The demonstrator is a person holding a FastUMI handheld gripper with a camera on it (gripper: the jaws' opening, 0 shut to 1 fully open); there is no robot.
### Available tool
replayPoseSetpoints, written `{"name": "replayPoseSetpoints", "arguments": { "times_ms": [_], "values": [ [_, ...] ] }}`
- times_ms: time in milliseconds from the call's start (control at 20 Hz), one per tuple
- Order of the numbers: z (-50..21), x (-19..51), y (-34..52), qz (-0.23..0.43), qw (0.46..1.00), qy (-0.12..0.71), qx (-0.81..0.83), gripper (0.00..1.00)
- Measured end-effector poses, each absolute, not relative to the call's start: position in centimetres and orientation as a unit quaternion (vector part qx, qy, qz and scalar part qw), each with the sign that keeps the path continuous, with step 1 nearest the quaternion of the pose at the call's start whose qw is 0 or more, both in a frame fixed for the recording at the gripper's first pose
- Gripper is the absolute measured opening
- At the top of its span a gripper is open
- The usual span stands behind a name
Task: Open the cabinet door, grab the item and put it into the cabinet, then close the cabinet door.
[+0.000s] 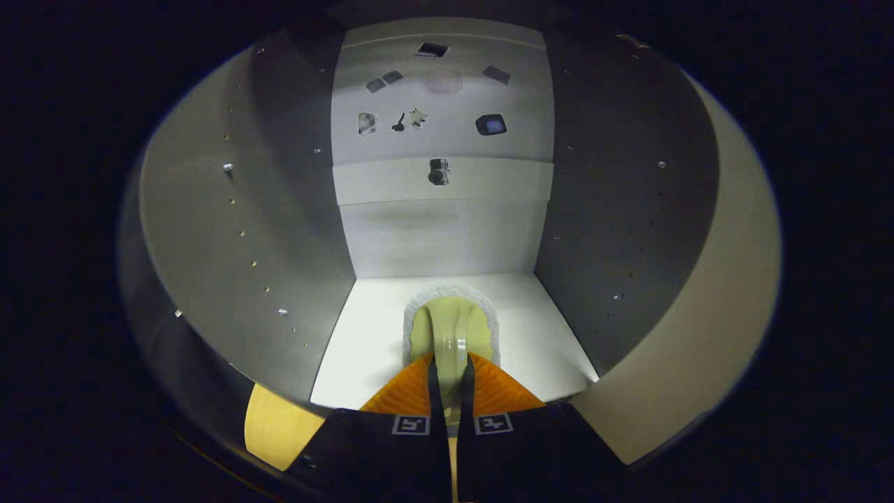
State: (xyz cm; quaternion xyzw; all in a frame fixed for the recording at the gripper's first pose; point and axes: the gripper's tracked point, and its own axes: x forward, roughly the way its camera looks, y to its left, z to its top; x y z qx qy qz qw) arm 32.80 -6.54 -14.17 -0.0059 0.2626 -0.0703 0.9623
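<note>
I am looking into the open white cabinet (440, 237), whose floor (363, 342) lies just ahead of me. My gripper (450, 370) has its orange fingers (405, 395) shut on the raised handle of a pale green brush (450, 328) with a white bristle rim. The brush sits low over the cabinet floor, inside the opening; I cannot tell whether it touches the floor. The brush's rear end is hidden between my fingers.
Grey side walls (265, 230) with rows of small holes flank the space. Above the back panel, a white wall (447, 105) carries small stickers and a dark fitting (438, 171). A light door edge (698, 314) stands at the right, and a wooden edge (276, 426) sits at the lower left.
</note>
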Motion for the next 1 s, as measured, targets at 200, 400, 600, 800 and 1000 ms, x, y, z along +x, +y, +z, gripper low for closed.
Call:
{"name": "replayPoseSetpoints", "arguments": {
  "times_ms": [200,400,600,800,1000],
  "values": [
    [-15.4,35.3,-7.3,-0.078,0.96,0.267,0.008,0.11],
    [-17.0,37.3,-7.6,-0.076,0.959,0.273,0.012,0.14],
    [-18.2,38.5,-7.6,-0.07,0.957,0.281,0.019,0.14],
    [-18.0,39.8,-8.0,-0.072,0.961,0.264,0.029,0.18],
    [-18.6,40.8,-8.2,-0.068,0.96,0.266,0.051,0.25]
  ]
}}
